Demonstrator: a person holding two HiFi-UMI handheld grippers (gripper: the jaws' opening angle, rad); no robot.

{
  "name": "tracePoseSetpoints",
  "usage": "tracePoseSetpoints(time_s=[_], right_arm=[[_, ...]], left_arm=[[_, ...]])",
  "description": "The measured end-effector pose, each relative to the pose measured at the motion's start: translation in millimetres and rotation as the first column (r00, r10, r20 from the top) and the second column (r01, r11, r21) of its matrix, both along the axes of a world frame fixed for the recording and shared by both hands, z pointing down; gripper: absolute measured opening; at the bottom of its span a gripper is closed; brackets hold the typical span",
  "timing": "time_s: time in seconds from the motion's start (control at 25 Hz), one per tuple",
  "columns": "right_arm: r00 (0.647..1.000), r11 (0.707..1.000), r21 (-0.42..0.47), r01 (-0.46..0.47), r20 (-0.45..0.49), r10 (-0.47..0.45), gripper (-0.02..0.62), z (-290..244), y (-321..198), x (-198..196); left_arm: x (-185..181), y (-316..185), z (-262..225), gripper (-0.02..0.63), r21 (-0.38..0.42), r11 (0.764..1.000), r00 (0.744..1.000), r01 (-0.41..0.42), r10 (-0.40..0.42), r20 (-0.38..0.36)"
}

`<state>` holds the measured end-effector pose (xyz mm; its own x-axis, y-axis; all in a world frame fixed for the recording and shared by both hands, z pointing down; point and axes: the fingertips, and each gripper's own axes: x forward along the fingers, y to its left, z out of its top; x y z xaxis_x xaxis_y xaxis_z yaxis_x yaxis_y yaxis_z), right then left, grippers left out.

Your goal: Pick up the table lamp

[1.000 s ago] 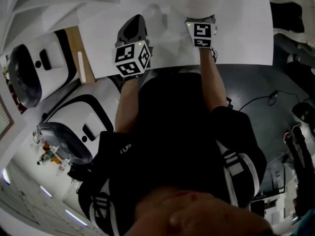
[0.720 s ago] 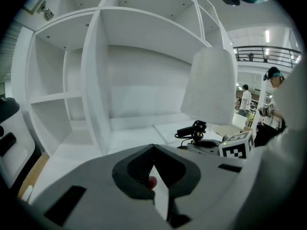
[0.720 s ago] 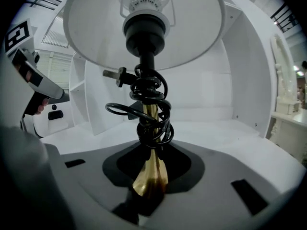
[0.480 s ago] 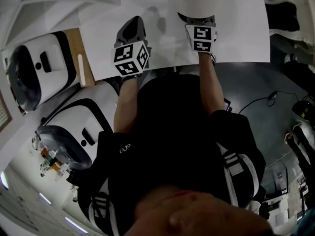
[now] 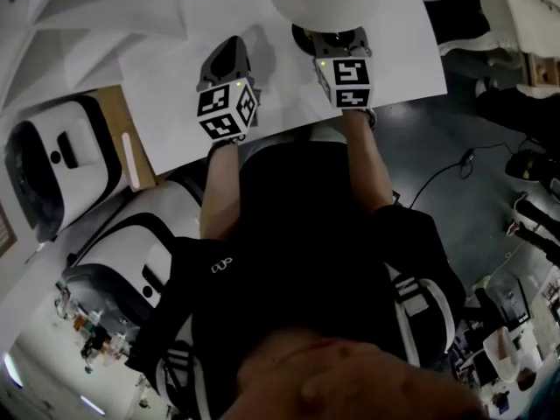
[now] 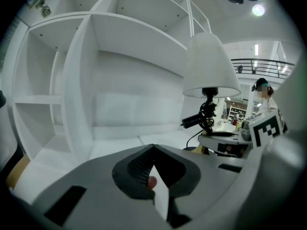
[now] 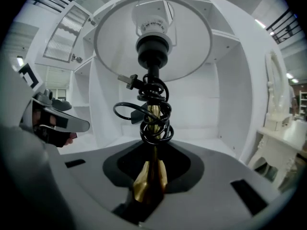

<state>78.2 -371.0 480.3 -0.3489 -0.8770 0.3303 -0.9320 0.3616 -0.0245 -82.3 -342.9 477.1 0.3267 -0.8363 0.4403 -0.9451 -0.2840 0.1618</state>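
Up close, the right hand-held gripper [image 7: 152, 150] has just been closing, and its jaws pinch the brass stem of the table lamp [image 7: 152, 111] over the white counter [image 5: 402, 51]. Just past the jaws a black cord [image 7: 125, 113] coils round the stem. The white shade [image 7: 110, 42] is on top. The left hand-held gripper [image 6: 153, 150] sits beside it, jaws together, empty. Beyond, white shelving [image 6: 81, 90] walls off the back. Far off stands a person [image 6: 263, 92].

This is a home-style set staged inside a big lab hall. White shelves [image 6: 81, 80] and a dressing table [image 7: 283, 135] flank a white table [image 5: 411, 59]. Beyond are a mezzanine railing [image 6: 261, 63], 2 white machines [image 5: 52, 169] and a floor cable [image 5: 462, 156].
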Motion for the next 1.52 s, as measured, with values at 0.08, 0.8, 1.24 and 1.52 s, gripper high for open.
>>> tracePoseSetpoints(time_s=[0.08,0.8,1.24,1.52], right_arm=[[1.000,1.000,0.012,-0.002,-0.012,0.002,0.112,-17,2,8],[0.995,0.992,0.124,-0.024,0.097,0.012,0.111,-128,11,27],[0.997,0.991,0.133,0.018,0.068,-0.027,0.110,-132,19,6],[0.998,0.992,0.124,0.014,0.061,-0.021,0.110,-127,22,6]], left_arm=[[12,-13,-11,0.006,0.040,0.999,0.999,-0.010,0.012,-0.033],[42,-24,-108,0.006,0.246,0.967,0.987,-0.068,0.101,-0.126],[34,-16,-108,0.006,0.249,0.966,0.987,-0.070,0.103,-0.123],[36,-15,-105,0.005,0.240,0.968,0.987,-0.080,0.110,-0.115]])
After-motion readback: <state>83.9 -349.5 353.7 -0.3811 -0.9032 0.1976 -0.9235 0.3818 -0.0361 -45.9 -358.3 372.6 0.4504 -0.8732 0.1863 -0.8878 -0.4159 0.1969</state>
